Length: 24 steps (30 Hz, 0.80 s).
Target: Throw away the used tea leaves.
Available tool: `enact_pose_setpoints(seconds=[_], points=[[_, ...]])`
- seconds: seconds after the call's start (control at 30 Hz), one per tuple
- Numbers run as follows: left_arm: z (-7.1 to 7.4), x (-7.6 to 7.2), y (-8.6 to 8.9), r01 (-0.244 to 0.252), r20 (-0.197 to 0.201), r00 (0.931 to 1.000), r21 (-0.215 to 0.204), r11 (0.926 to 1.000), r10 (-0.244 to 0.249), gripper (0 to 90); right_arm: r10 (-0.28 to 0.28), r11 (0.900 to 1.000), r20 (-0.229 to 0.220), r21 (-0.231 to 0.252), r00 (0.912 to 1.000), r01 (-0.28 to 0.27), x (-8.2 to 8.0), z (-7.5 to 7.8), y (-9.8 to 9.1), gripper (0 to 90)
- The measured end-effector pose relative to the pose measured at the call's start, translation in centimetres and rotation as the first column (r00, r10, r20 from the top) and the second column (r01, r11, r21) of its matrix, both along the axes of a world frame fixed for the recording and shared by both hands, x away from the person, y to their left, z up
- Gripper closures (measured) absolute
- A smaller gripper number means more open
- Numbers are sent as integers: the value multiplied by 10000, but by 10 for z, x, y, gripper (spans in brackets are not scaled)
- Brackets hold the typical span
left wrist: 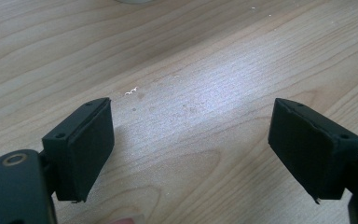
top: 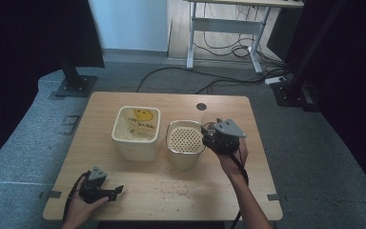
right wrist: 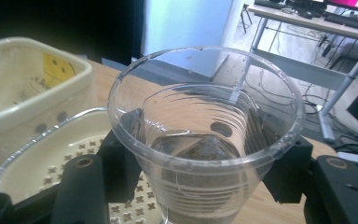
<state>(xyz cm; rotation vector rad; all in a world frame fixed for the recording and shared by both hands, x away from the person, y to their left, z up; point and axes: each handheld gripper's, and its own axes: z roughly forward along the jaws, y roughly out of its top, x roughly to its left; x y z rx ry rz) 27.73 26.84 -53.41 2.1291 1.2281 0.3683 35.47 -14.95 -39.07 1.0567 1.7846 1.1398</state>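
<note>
The bench (top: 124, 200) is carrying two containers side by side near its middle. The bigger one is a cream square tub (top: 137, 132) with a yellow smiley label inside its far wall; something pale seems to be lying in the bottom, though I cannot tell what. Just to its right is standing a round pot topped by a perforated strainer (top: 186, 139), with nothing in it as far as I can see.

The right gripper (top: 213, 135) is gripping a clear plastic cup (right wrist: 205, 140) upright, jaws pressed against its sides, just beside the strainer's right rim. A little clear liquid looks to be sitting in the bottom of the cup. I judge the step in hand to be carrying the cup to the strainer; next it would need tipping over the holes, slowly, so nothing splashes.

The left gripper (top: 106, 193) is resting wide open and holding nothing at the bench's near left.

Pale crumbs (top: 175, 187) are lying scattered along the front.
</note>
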Motion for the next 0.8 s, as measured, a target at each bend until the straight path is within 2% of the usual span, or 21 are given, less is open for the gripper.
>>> enact_pose_setpoints(seconds=[0.1,0.37,0.53,0.67,0.73,0.77,0.8], points=[[0,0,-1,31,-8,10000,25,10000,-31,144,-55,9992,33,-401,10000,56,2,2,2,385],[-1,0,-2,46,-41,10000,54,10000,-46,144,-151,9979,19,-623,9999,152,4,4,0,385],[-1,0,-2,81,-68,9999,106,9999,-80,144,-255,9885,32,-1488,9997,257,8,6,1,384],[-2,0,-2,93,-80,9999,116,9999,-92,144,-314,9648,-21,-2613,9995,297,14,7,8,384],[-2,0,-2,102,-82,9999,116,9999,-101,144,-321,9453,-5,-3249,9995,302,16,6,13,385],[-2,0,-2,106,-84,9999,119,9999,-105,144,-336,9281,45,-3709,9994,329,17,5,16,385],[-2,0,-2,107,-78,9999,143,9998,-106,144,-328,9162,76,-3994,9994,331,18,4,18,385]])
